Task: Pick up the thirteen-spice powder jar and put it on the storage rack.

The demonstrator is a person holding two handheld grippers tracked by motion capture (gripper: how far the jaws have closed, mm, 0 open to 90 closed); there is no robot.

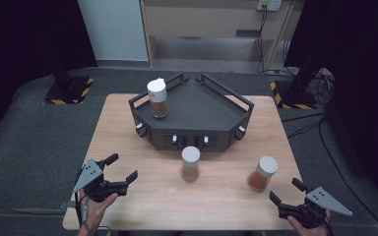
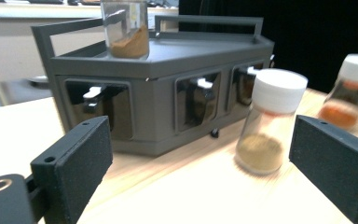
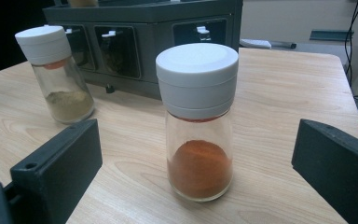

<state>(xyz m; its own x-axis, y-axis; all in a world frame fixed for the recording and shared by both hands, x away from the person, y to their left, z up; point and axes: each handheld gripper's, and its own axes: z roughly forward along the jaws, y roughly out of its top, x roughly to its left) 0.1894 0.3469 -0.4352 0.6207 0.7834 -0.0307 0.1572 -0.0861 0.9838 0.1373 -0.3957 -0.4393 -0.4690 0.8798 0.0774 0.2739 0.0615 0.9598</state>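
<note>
Both spread, empty: left gripper lower left, probably lining up tan jar; right gripper squared on orange jar.

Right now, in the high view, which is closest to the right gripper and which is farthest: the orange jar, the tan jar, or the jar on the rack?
1. Orange jar: on the table just up and left of the right gripper.
2. Tan jar: mid-table, in front of the rack.
3. Jar on the rack: on its top, at the far left corner.
</note>
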